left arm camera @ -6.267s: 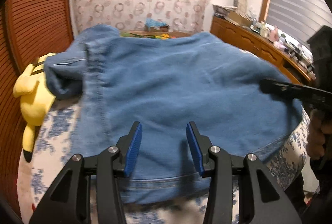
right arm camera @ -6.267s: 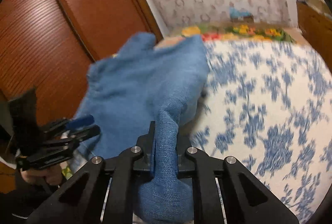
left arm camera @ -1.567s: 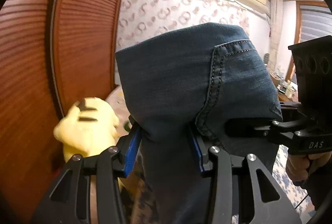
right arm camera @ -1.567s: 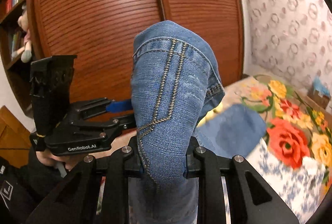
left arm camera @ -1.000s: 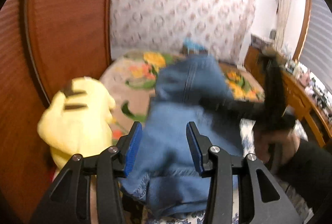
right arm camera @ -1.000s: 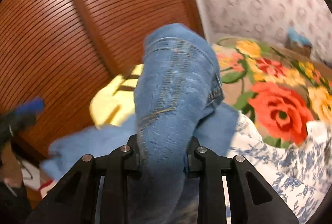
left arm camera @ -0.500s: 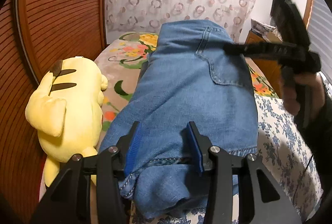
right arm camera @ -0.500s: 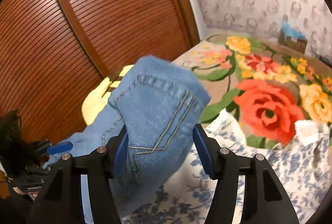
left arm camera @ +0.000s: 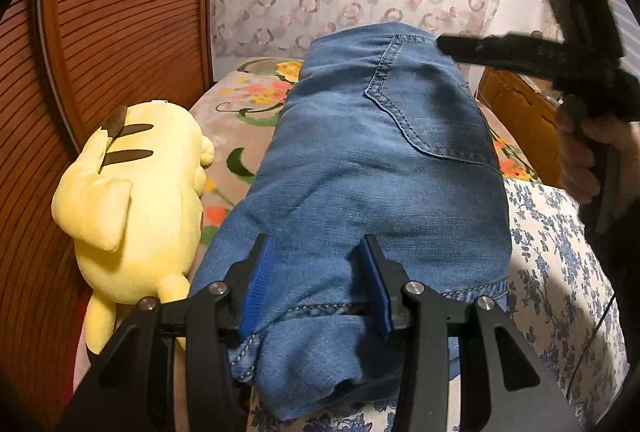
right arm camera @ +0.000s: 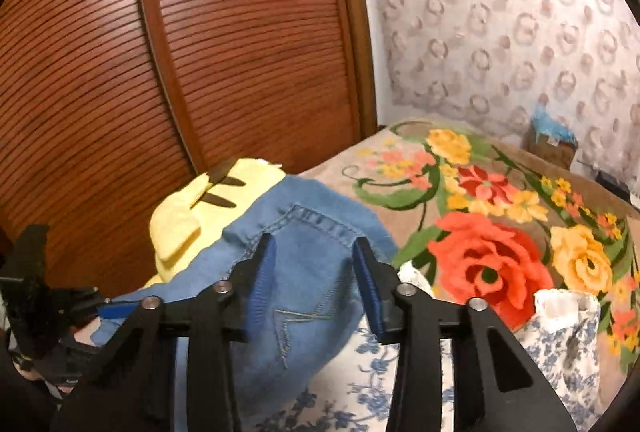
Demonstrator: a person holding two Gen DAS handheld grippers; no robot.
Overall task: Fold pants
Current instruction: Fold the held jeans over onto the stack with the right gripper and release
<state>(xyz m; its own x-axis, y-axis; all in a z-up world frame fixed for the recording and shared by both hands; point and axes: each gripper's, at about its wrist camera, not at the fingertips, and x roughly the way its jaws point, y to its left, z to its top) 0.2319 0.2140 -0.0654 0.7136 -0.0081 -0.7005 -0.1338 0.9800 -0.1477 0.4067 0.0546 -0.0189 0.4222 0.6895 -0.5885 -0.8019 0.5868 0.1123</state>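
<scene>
On the bed (left arm camera: 560,272), folded jeans (left arm camera: 380,159) beside a yellow plush (left arm camera: 132,191), my left gripper (left arm camera: 318,284) jaws apart over the denim, my right gripper (right arm camera: 314,282) jaws closing, gripping nothing.

I count one pair of jeans (left arm camera: 372,167), one yellow plush toy (left arm camera: 132,199), and my two claws: left claw (left arm camera: 318,284), right claw (right arm camera: 314,282).

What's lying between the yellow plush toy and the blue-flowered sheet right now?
The folded jeans lie between the plush toy and the sheet, in the left wrist view.
</scene>
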